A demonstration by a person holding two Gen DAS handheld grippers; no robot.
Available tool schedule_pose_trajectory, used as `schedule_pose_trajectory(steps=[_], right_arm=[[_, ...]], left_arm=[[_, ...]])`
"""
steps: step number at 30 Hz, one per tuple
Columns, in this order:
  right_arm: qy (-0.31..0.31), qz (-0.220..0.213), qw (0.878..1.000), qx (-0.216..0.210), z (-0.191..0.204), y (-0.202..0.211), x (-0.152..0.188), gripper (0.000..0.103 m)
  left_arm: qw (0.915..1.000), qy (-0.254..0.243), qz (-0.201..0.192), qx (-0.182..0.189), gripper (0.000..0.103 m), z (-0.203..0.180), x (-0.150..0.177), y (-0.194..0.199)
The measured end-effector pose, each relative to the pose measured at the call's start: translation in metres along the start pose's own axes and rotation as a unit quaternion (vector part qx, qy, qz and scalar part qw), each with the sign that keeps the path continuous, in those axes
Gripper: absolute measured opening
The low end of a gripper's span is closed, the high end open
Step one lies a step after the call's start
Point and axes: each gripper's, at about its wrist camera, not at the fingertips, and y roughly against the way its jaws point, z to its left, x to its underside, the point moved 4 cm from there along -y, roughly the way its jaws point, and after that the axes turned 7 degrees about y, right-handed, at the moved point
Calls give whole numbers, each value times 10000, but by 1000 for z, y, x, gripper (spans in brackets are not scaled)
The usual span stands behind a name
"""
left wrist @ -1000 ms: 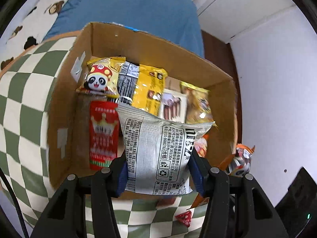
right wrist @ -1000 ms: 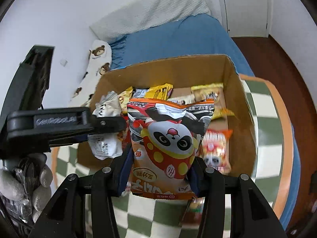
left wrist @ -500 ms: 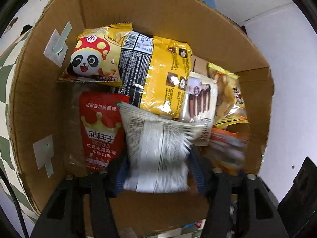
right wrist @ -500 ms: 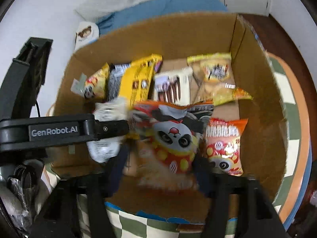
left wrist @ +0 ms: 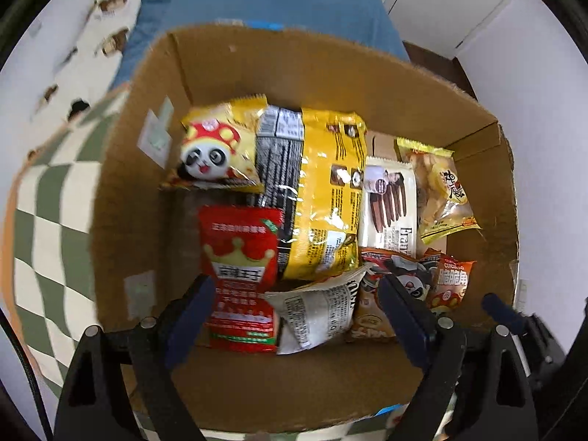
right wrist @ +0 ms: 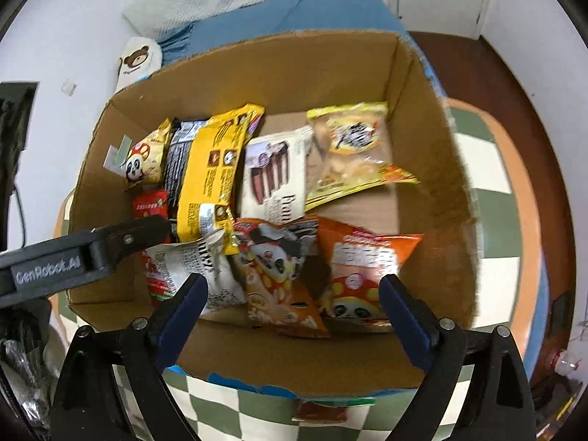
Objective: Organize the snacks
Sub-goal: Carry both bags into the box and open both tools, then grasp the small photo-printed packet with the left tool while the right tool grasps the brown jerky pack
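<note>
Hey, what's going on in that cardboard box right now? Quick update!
Both grippers, left and right, opening, nothing pinched. White packet and orange panda bag lying in the box among other snacks. Nothing in the way.

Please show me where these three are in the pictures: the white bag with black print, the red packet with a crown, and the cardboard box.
white bag with black print (left wrist: 316, 312), left wrist view, on its printed middle.
red packet with a crown (left wrist: 239, 257), left wrist view, on the crown.
cardboard box (right wrist: 312, 73), right wrist view, on the far inner wall.
</note>
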Motion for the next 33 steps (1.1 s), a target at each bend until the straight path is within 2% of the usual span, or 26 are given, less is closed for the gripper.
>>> schedule_pose_trajectory(steps=[6, 14, 20, 26, 33], right_arm=[[66, -274, 9989, 371, -6, 24, 7, 96], [119, -793, 9953, 543, -4, 62, 18, 96], [246, -1232, 9899, 659, 4, 100, 31, 96], [372, -1602, 9844, 628, 18, 139, 50, 96], [244, -1702, 9844, 362, 24, 155, 77, 96]], left_arm=[[9963, -248, -710, -407, 91, 6, 12, 32], [9908, -282, -1263, -394, 91, 10, 32, 68], [9813, -404, -1826, -446, 91, 9, 57, 103], [9771, -416, -2056, -358, 91, 13, 86, 128], [9753, -361, -2163, -283, 91, 16, 120, 144]])
